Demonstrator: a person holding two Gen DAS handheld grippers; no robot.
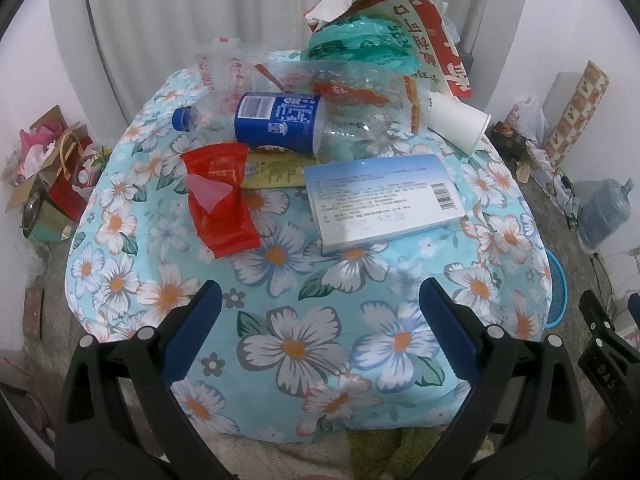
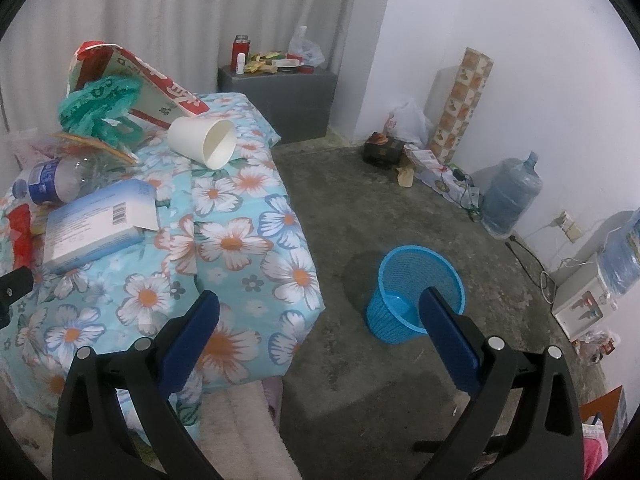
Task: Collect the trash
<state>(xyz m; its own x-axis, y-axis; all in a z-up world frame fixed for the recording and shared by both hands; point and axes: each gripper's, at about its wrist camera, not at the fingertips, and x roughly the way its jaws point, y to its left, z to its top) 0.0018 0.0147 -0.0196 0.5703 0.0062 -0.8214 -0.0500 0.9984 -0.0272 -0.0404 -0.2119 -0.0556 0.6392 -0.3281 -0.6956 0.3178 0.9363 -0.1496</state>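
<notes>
Progress: none judged done | bottle (image 1: 276, 122), cup (image 2: 202, 142), box (image 1: 382, 200), wrappers on table (image 1: 320, 320) | basket (image 2: 416, 292) empty | left gripper (image 1: 320, 320), right gripper (image 2: 320, 328) spread wide, holding nothing

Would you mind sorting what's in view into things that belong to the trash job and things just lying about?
For the job: plastic bottle, red wrapper, paper cup, flat box, green plastic bag, blue basket.

Lying about: water jug, grey cabinet, patterned roll.
</notes>
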